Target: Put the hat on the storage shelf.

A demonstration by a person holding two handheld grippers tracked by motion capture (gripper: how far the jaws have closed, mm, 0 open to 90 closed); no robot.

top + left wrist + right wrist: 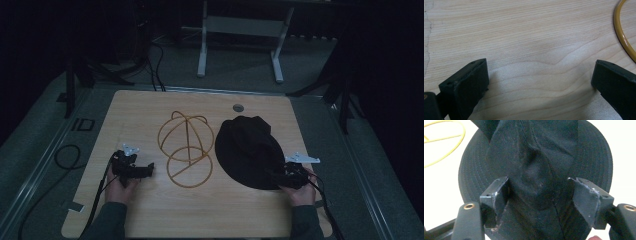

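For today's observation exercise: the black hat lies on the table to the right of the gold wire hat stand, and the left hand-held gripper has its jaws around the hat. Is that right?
Not quite. The right hand-held gripper has its open jaws around the black hat, as the right gripper view shows. The left hand-held gripper is open over bare table. The hat does lie right of the gold wire hat stand.

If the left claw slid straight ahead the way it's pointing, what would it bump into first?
Probably the yellow wire hat frame: the open left claw points toward its ring base across bare wooden table, though exact alignment is unclear.

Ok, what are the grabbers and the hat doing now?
Left tool open over bare table. Right tool open, straddling black hat. Wire hat stand alongside, untouched.
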